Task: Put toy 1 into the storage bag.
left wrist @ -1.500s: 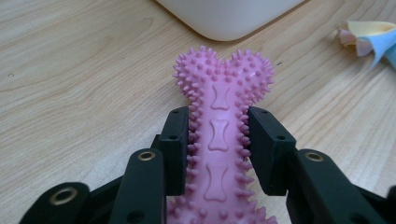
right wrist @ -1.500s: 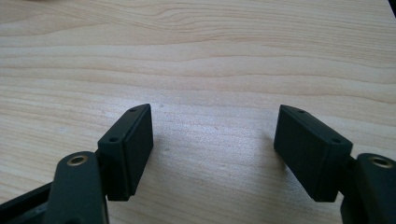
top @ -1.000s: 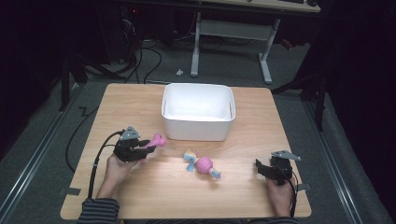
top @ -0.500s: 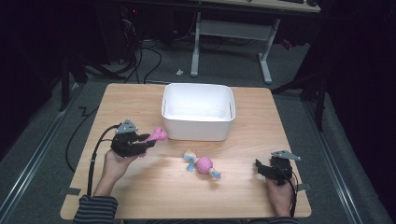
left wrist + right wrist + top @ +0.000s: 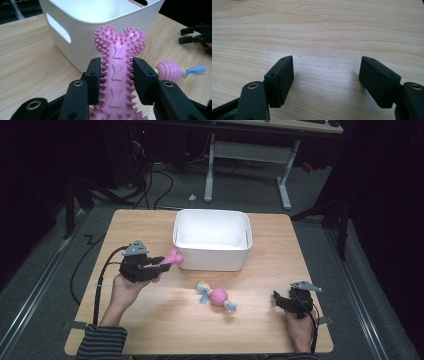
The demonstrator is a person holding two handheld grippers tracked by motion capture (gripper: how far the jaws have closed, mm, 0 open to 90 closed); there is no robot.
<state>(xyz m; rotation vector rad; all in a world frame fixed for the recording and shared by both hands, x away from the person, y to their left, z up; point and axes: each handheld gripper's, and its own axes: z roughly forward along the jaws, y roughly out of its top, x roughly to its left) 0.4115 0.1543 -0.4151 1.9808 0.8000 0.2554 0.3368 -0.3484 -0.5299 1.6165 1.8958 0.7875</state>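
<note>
Left gripper (image 5: 117,77) pinching pink spiky bone toy (image 5: 117,62) mid-shaft; right gripper (image 5: 327,82) spread, empty.

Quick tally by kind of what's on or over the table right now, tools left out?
Pink spiky bone toy: 1, clamped in the left tool
Pink ball toy with blue and yellow tails: 1, lying on the table
White bin: 1
Total: 3
</note>
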